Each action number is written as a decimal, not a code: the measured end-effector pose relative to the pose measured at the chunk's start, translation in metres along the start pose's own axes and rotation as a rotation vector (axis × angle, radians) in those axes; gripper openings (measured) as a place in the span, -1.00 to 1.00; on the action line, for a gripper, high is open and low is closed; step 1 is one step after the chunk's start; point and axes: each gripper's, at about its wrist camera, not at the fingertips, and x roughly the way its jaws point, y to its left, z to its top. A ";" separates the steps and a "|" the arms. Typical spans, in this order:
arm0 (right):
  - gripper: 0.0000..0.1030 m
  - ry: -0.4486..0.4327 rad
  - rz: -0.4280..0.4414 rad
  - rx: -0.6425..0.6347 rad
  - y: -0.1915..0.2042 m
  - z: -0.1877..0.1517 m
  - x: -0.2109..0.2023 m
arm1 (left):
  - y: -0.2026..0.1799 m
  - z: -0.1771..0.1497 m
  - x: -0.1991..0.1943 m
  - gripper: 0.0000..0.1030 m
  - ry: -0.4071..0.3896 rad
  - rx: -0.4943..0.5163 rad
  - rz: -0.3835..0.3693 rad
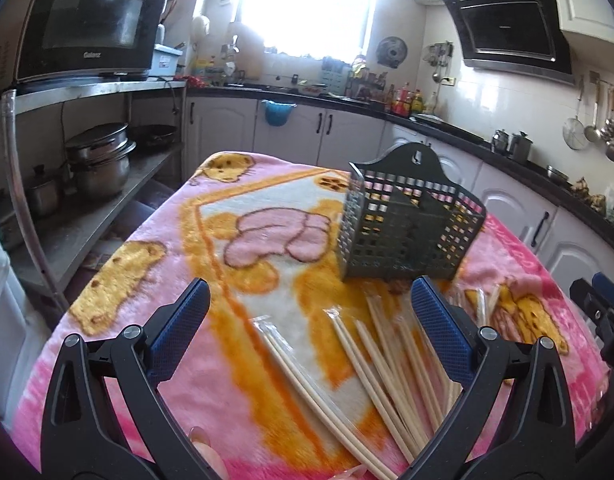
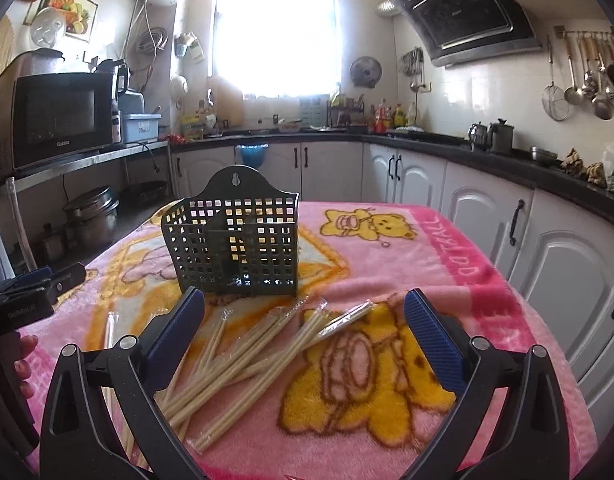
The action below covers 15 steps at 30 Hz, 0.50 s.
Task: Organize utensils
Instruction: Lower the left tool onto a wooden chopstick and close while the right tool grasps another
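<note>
Both the left gripper [image 1: 309,312] and right gripper [image 2: 305,322] are hovering open-fingered over wrapped chopsticks [image 2: 243,356] lying in front of the holder [image 2: 237,240]; likely next, gripping one pair.

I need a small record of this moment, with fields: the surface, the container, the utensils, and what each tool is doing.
surface: table under a pink cartoon-bear blanket
container: dark perforated utensil holder, upright, no utensils visible inside
utensils: wrapped wooden chopsticks, loose pile on the blanket in front of the holder
left tool: open, above the chopsticks, holding nothing
right tool: open, above the chopsticks, holding nothing
progress: no chopsticks in the holder yet
</note>
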 end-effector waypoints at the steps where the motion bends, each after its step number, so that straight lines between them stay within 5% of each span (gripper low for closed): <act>1: 0.88 0.014 0.005 -0.004 0.000 0.003 0.006 | 0.003 0.003 0.002 0.81 0.003 -0.005 0.007; 6: 0.88 0.046 0.027 -0.004 0.000 0.014 0.027 | 0.012 0.012 0.017 0.81 0.037 -0.011 0.048; 15: 0.88 0.177 0.089 0.000 -0.007 0.027 0.078 | 0.035 0.010 0.059 0.81 0.210 -0.045 0.090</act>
